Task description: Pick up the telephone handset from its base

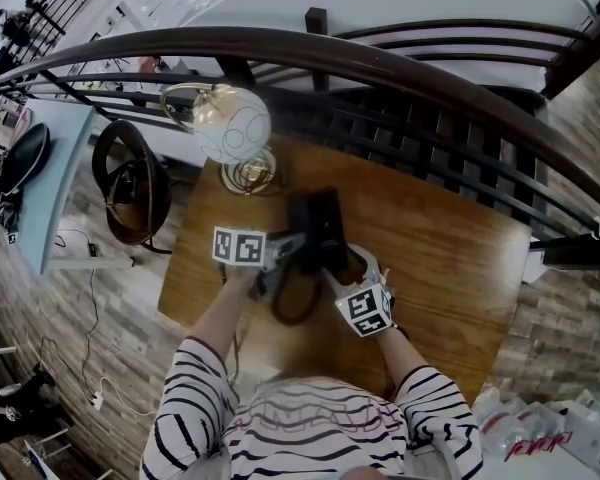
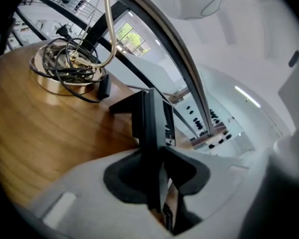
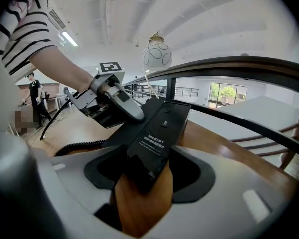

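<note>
Striped sleeves (image 1: 195, 398) fill the bottom of the head view, both forearms reaching out over the near edge of the wooden tabletop (image 1: 440, 258). Its far edge runs close under a dark curved railing (image 1: 380, 68). The right half is bare wood out to the right-hand edge. The left half is crowded.

A lamp (image 1: 230, 123) with a pale globe stands near the far left corner, loose wire coiled around its round foot, just beyond the telephone. The black telephone base (image 1: 320, 223) sits left of the middle, well in from every edge, with the lamp foot close behind it and open wood to its right.

Along the base's left side lies the handset (image 2: 150, 133). The left hand-held gripper (image 1: 285, 248) is pressed together on its thin black edge, which stands upright between the pads. Whether the handset is seated on the base or just clear of it cannot be told.

The right hand-held gripper (image 3: 148, 171) has its jaws closed against the two sides of the base's near end, a flat slab with small print on it. Bare wood shows under that end.

The coiled cord (image 1: 292, 308) loops on the tabletop between the two grippers, toward the person.
</note>
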{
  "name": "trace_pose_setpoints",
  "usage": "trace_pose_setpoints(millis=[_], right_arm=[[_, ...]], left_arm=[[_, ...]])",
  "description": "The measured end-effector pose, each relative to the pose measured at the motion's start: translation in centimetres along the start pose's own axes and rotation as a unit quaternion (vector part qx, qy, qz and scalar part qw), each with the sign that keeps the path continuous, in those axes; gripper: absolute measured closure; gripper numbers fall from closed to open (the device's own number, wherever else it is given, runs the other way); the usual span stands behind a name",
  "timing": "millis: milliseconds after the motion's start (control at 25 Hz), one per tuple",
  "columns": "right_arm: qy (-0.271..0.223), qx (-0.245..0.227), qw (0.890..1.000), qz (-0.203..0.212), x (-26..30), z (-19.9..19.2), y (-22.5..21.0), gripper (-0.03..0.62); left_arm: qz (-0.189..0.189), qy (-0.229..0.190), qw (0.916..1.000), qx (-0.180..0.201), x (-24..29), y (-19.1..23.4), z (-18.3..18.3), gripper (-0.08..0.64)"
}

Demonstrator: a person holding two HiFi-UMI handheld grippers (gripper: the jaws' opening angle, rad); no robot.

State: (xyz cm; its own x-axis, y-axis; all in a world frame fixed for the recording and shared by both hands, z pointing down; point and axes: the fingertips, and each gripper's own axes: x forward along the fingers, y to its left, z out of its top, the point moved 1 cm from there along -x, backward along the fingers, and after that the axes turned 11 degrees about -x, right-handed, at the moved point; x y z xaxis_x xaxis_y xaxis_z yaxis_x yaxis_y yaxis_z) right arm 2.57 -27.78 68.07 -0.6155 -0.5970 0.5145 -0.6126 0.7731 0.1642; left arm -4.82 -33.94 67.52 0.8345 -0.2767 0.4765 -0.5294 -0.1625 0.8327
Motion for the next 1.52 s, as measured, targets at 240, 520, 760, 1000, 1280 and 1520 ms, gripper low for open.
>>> trace_pose_setpoints(millis=[240, 520, 760, 1000, 1280, 1520], right_arm=[[-0.002, 0.005, 1.0, 0.001, 0.0, 0.2, 0.2, 0.324], [-0.005, 0.006, 1.0, 0.004, 0.1, 0.1, 0.4, 0.324], [-0.006, 0.005, 1.0, 0.005, -0.1, 0.2, 0.5, 0.324], [0.0, 0.022, 1.0, 0.009, -0.4, 0.0, 0.7, 0.304], [-0.016, 0.044, 0.999, -0.017, -3.0, 1.8, 0.9, 0.31], [-0.051, 0.072, 0.994, -0.056, -6.9, 5.0, 2.0, 0.318]], left_arm=[[0.007, 0.004, 0.9999, -0.006, -0.5, 0.0, -0.4, 0.459], [-0.066, -0.013, 0.9975, -0.02, -1.2, -0.2, -1.1, 0.479], [-0.134, -0.02, 0.9907, 0.01, -2.4, -3.0, -0.9, 0.485], [-0.138, -0.034, 0.9897, 0.018, -4.0, -4.0, -0.9, 0.485], [-0.157, -0.064, 0.9844, 0.046, -7.5, -6.1, -1.6, 0.485], [-0.167, -0.093, 0.9783, 0.08, -12.0, -8.7, -3.7, 0.485]])
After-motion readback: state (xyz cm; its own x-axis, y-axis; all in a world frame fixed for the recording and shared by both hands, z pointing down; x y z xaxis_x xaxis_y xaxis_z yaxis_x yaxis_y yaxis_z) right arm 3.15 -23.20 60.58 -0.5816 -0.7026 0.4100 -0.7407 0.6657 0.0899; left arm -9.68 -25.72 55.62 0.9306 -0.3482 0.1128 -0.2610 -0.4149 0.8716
